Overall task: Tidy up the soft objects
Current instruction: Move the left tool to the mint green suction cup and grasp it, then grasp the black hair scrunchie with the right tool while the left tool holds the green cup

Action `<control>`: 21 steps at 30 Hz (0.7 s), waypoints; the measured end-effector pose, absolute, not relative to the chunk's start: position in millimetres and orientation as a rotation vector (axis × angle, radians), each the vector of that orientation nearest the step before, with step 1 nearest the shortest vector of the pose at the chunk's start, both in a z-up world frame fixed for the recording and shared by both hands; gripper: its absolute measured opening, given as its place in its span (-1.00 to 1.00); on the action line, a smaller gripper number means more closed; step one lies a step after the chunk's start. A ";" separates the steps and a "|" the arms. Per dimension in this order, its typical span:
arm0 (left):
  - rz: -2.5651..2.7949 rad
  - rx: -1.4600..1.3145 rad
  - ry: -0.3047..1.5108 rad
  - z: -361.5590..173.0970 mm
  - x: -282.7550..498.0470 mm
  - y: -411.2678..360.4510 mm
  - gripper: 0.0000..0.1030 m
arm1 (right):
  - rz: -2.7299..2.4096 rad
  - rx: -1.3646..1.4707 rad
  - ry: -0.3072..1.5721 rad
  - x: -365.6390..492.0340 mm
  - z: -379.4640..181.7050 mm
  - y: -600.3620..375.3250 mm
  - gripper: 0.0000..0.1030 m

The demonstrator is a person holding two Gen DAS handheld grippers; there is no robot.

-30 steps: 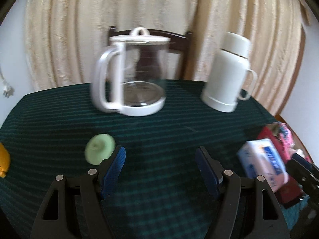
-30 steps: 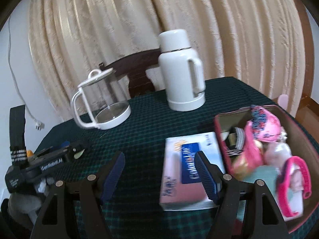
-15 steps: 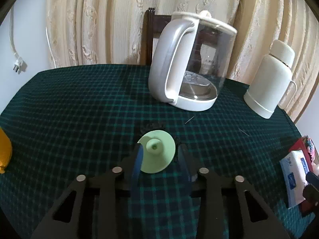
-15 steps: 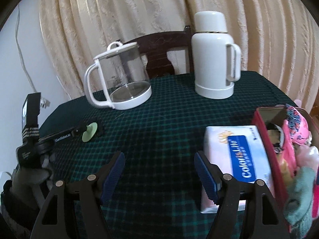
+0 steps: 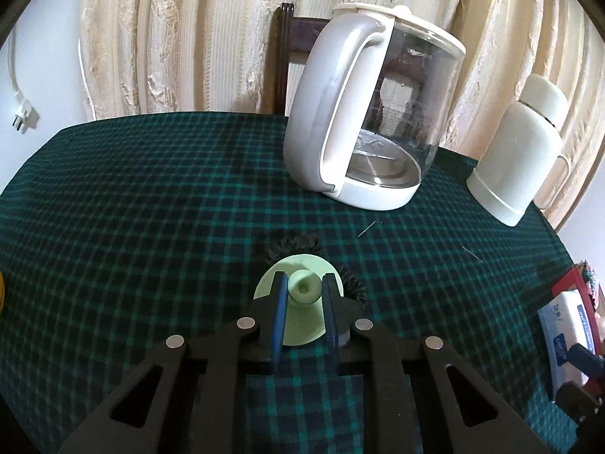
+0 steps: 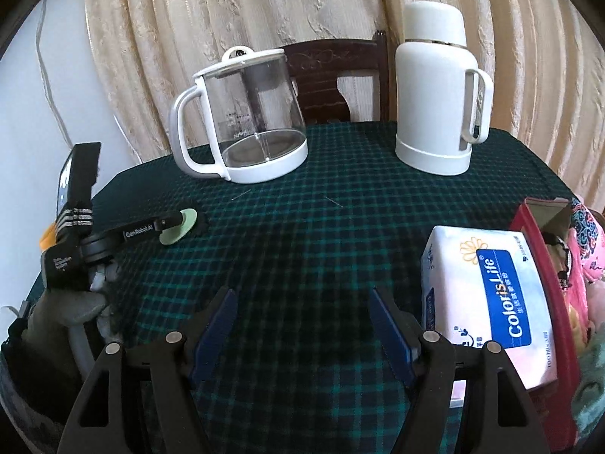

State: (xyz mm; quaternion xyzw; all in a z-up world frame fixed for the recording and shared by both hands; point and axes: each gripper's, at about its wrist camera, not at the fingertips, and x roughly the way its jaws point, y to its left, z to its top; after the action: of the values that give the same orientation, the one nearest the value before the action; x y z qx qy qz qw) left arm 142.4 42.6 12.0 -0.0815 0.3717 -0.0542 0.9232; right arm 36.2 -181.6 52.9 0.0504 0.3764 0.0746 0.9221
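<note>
A: Since a second ago the left hand-held gripper (image 5: 303, 292) has come down over the pale green round soft disc with a raised knob (image 5: 302, 304); its jaws have just been closing, and the blue pads (image 5: 279, 316) are now pinching that knob from both sides.

B: Where is the disc lying?

A: It is resting on the dark green checked tabletop (image 5: 151, 208), with a black frilly thing (image 5: 298, 244) showing around its far edge. Beyond it, a clear glass jug with a white handle and base (image 5: 363, 113) is standing on the cloth, and a white flask with a handle (image 5: 518, 155) is standing to the right.

B: And the other side?

A: The right hand-held gripper (image 6: 302, 325) is hanging with its jaws spread wide and nothing between them. Just right of it a white and blue tissue pack (image 6: 487, 302) is lying against a red box (image 6: 544, 265) stuffed with pink soft items (image 6: 584, 249).
</note>
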 end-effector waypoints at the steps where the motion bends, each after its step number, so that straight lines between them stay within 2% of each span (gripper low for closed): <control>1: -0.114 -0.169 0.762 12.7 141.7 42.8 -0.69 | 0.152 0.104 0.775 36.3 52.3 -181.6 0.46; 21: -0.112 -0.261 0.625 67.6 99.3 70.1 -0.69 | 0.175 0.146 0.869 55.2 47.3 -177.5 0.46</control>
State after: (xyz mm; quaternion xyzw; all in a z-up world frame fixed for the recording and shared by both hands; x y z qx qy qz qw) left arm 99.3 70.1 67.6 -0.1280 0.3066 -0.0550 0.9416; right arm 55.2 -177.5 47.3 0.0706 0.4200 0.0844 0.9008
